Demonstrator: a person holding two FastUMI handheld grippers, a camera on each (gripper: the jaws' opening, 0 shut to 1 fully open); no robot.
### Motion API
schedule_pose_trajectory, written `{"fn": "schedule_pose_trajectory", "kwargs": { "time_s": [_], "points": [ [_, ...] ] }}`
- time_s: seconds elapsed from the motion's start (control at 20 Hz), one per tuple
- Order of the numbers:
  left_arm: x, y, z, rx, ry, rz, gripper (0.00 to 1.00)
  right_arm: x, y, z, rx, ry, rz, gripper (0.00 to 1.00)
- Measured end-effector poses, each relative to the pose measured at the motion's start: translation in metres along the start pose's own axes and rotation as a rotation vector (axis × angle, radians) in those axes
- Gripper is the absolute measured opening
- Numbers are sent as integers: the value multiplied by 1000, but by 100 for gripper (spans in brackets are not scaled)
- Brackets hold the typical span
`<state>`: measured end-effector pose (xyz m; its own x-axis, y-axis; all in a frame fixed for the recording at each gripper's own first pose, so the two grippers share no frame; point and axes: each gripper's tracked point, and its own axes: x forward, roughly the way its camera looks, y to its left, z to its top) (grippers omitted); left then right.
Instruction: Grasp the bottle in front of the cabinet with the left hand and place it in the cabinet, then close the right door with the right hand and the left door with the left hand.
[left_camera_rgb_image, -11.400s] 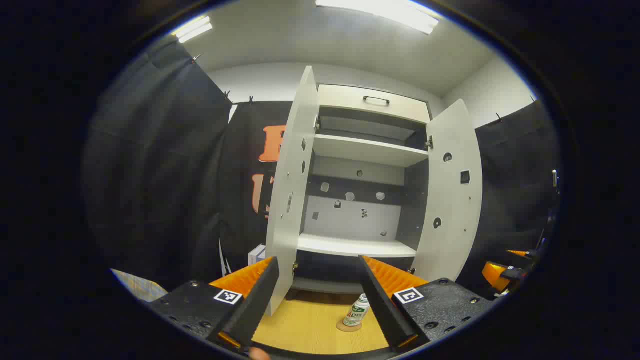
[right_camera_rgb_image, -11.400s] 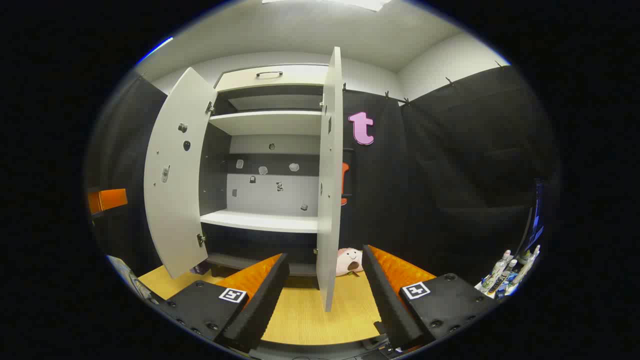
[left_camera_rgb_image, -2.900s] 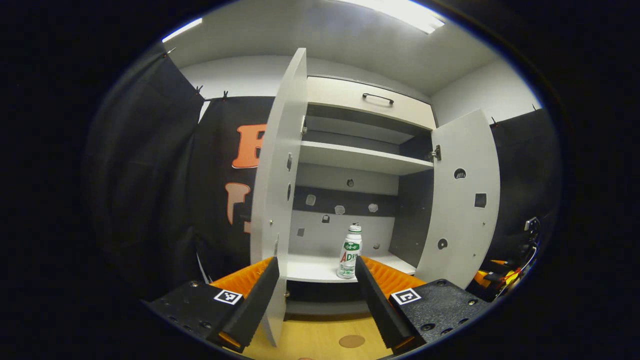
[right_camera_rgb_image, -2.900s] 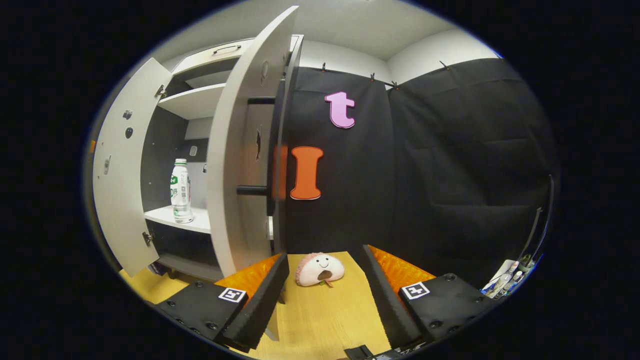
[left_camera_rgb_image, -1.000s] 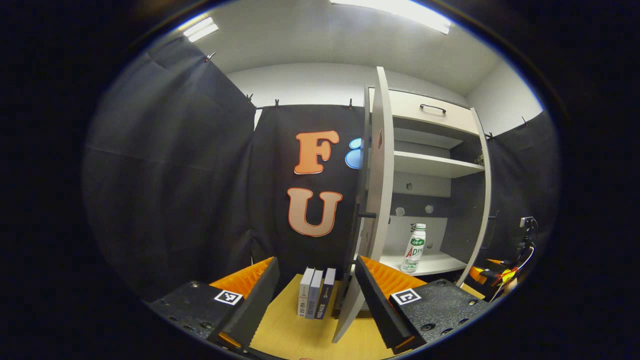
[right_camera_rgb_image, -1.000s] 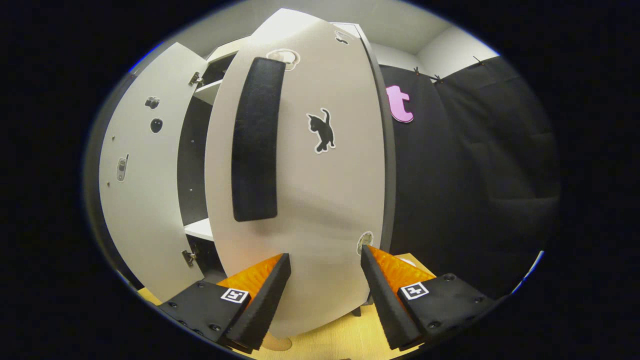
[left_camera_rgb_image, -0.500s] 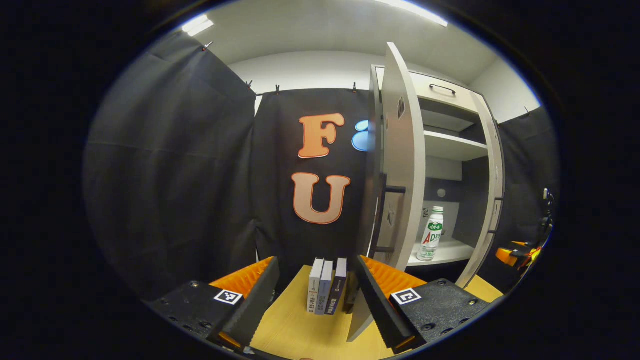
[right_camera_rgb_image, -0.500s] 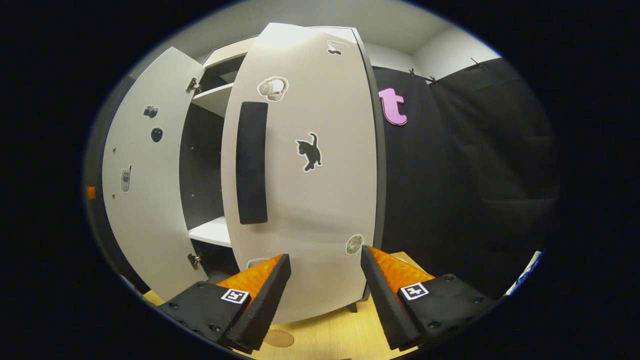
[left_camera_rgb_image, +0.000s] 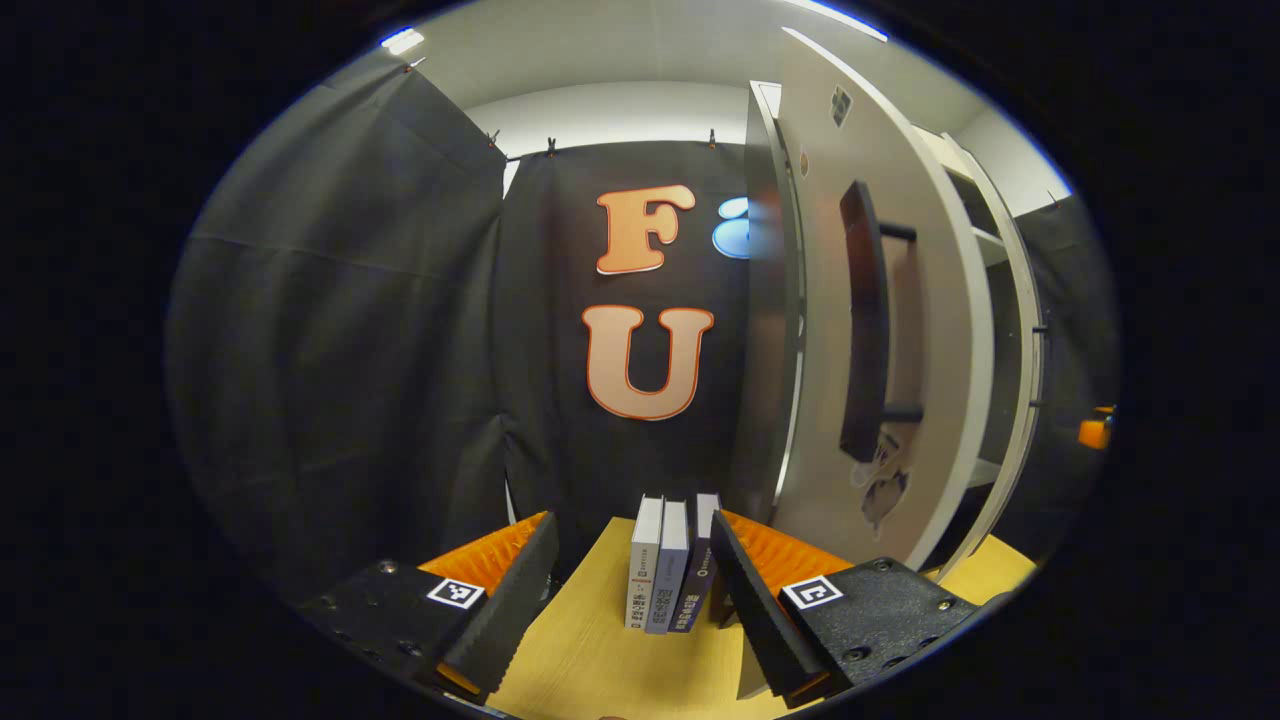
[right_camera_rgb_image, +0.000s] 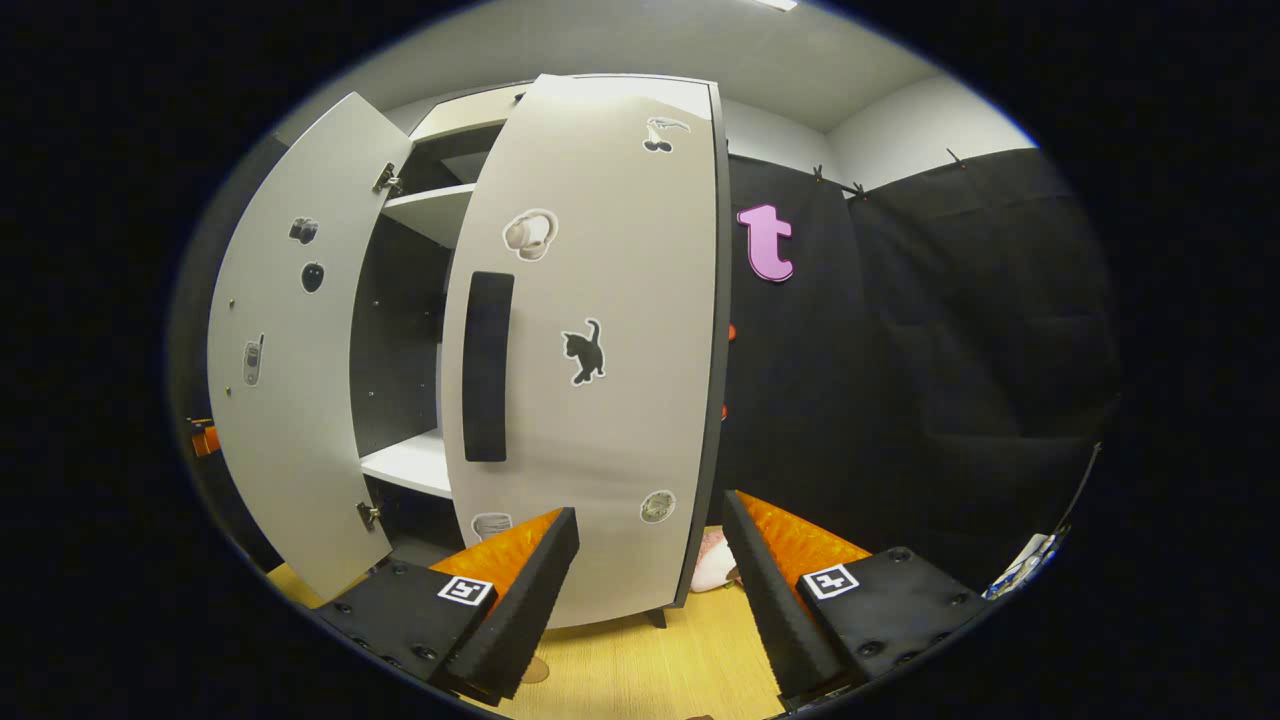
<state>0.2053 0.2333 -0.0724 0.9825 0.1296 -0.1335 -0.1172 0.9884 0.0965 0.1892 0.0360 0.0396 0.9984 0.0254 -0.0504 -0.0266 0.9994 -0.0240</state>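
In the left gripper view my left gripper (left_camera_rgb_image: 630, 640) is open and empty, low beside the left door (left_camera_rgb_image: 930, 300). That door shows its outer face and black handle (left_camera_rgb_image: 865, 320), and it hides the bottle. In the right gripper view my right gripper (right_camera_rgb_image: 645, 610) is open and empty, just in front of the right door (right_camera_rgb_image: 610, 420). This door is swung most of the way over the cabinet, with its black handle (right_camera_rgb_image: 487, 365) facing me. The left door (right_camera_rgb_image: 290, 400) stands wide open, and a strip of the white shelf (right_camera_rgb_image: 410, 465) shows between the two doors.
Three books (left_camera_rgb_image: 670, 575) stand upright on the wooden table (left_camera_rgb_image: 590, 670) between my left fingers, near the left door's hinge side. A plush toy (right_camera_rgb_image: 712, 565) lies at the right door's foot. A round coaster (right_camera_rgb_image: 535, 668) lies on the table near my right gripper.
The left gripper has swung round to the left door's outer face, and the bottle has gone out of sight. The right door has swung further shut and the right gripper has drawn back a little.
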Motion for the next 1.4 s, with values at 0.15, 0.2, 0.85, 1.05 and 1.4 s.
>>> {"fn": "schedule_pose_trajectory", "kwargs": {
  "time_s": [0.15,0.2,0.85,1.05,1.4],
  "points": [
    [3,-16,-12,-37,10,-46,93,-9,-2,13,1,-31,7,96],
    [6,-24,-12,-54,11,-64,93,-12,-3,15,0,-41,7,96],
    [-2,-52,-16,-64,27,-94,93,-29,-27,14,-5,-38,-23,96],
    [-6,-69,-18,-66,35,-113,92,-28,-32,19,14,-52,-22,96],
    [-6,-119,-21,-28,43,-179,92,-25,-46,26,30,-57,-6,96]
  ]
}}
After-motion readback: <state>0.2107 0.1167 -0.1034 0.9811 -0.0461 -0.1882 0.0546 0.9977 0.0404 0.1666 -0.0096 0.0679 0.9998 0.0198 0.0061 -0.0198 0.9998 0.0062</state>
